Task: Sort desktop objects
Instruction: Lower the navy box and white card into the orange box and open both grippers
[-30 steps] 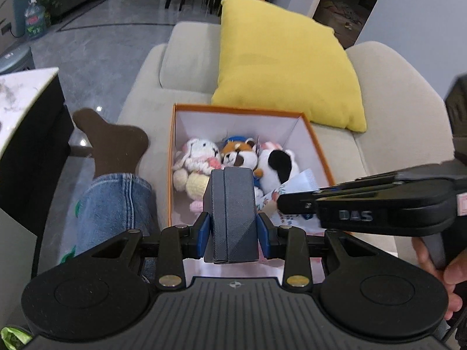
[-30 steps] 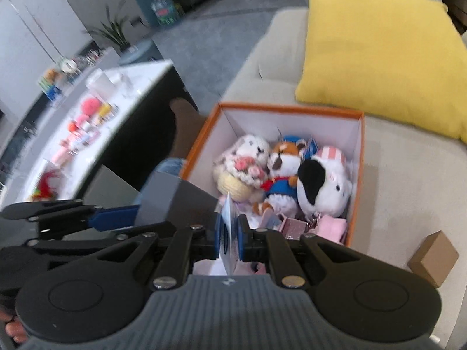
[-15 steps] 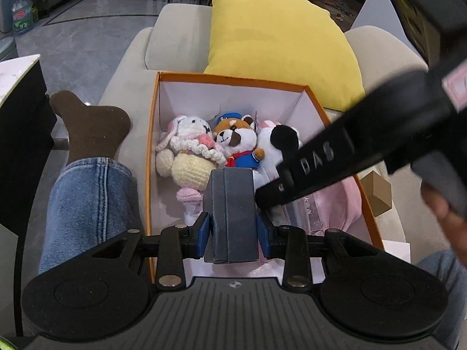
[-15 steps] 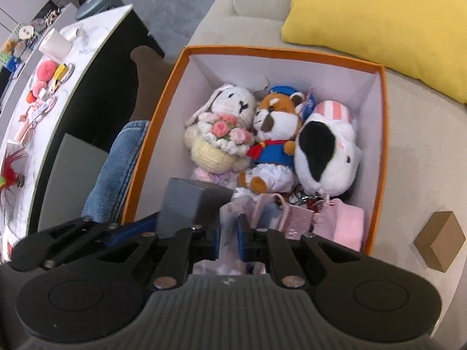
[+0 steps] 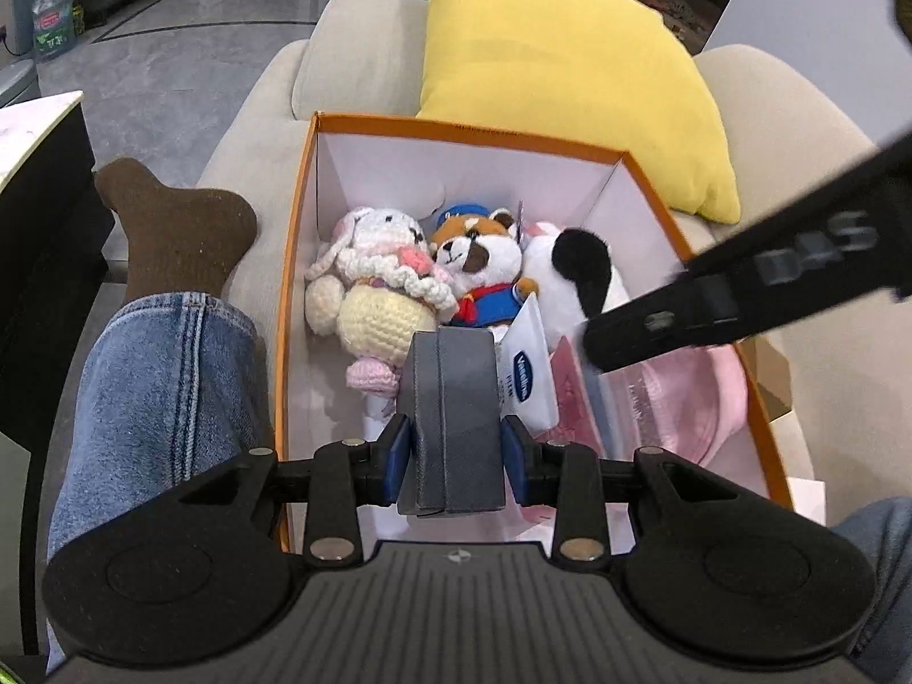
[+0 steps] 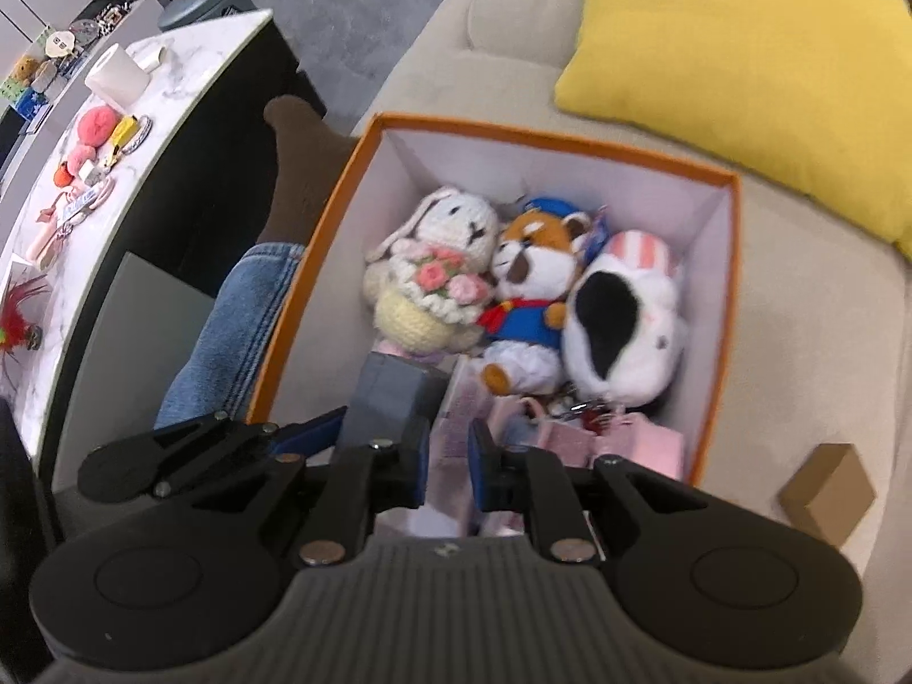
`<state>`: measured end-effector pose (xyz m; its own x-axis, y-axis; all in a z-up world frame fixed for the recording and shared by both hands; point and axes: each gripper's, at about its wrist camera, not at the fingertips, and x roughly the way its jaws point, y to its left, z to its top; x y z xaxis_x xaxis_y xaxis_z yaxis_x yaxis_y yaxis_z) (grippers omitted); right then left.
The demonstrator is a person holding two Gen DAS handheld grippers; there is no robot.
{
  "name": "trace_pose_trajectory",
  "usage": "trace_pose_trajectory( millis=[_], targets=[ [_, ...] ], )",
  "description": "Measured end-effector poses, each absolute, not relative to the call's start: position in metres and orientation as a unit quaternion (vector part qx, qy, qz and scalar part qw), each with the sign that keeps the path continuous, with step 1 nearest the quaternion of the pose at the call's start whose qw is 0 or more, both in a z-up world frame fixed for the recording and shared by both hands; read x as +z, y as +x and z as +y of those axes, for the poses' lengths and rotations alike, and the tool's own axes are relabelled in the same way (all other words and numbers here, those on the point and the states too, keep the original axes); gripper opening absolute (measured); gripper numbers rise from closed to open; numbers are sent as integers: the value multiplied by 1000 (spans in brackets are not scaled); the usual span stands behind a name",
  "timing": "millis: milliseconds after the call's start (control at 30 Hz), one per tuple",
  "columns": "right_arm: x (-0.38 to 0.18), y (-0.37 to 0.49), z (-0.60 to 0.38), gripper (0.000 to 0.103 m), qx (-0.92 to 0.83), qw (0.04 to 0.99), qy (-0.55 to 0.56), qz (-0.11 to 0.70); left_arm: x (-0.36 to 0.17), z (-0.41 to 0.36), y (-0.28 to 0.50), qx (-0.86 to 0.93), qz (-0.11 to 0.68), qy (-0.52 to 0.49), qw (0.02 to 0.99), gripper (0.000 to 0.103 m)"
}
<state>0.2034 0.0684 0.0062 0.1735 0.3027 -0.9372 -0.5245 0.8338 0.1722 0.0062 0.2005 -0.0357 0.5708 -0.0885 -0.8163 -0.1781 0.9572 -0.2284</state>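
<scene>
An orange box (image 5: pixel 296 262) with white walls sits on a beige sofa and holds three plush toys: a crocheted bunny (image 5: pixel 376 285), a fox in blue (image 5: pixel 484 262) and a black-and-white one (image 5: pixel 575 268). It also shows in the right wrist view (image 6: pixel 319 262). My left gripper (image 5: pixel 453 450) is shut on a dark grey case (image 5: pixel 453 416) over the box's near end. A white Vaseline sachet (image 5: pixel 530 365) stands in the box beside pink items (image 5: pixel 707 393). My right gripper (image 6: pixel 447 456) is open just above the sachet, and nothing is between its pads.
A yellow cushion (image 5: pixel 570 74) leans behind the box. A small brown cardboard box (image 6: pixel 826 496) lies on the sofa to the right. A leg in jeans (image 5: pixel 159 376) lies left of the box. A marble counter (image 6: pixel 85 171) with small items stands at far left.
My right gripper lowered the sachet into the box and opened, leaving it there. My left gripper stayed shut on the grey case and came in over the box.
</scene>
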Motion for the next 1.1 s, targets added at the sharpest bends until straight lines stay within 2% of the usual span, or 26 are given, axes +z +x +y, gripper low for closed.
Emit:
trace_pose_trajectory(
  millis=[667,733,767,900,1100],
  targets=[
    [7,193,3,19,279,783,-62,553,-34,194,8,11,466,-107,878,40],
    [8,190,2,19,284,783,-65,549,-33,197,6,8,470,-115,875,43],
    [9,188,2,19,287,784,-67,547,-32,198,4,7,472,-117,874,49],
    [11,180,0,26,294,786,-73,538,-30,190,-2,-3,488,-85,869,55],
    [13,168,-9,26,300,793,-77,524,-41,175,2,18,505,-12,863,54]
  ],
)
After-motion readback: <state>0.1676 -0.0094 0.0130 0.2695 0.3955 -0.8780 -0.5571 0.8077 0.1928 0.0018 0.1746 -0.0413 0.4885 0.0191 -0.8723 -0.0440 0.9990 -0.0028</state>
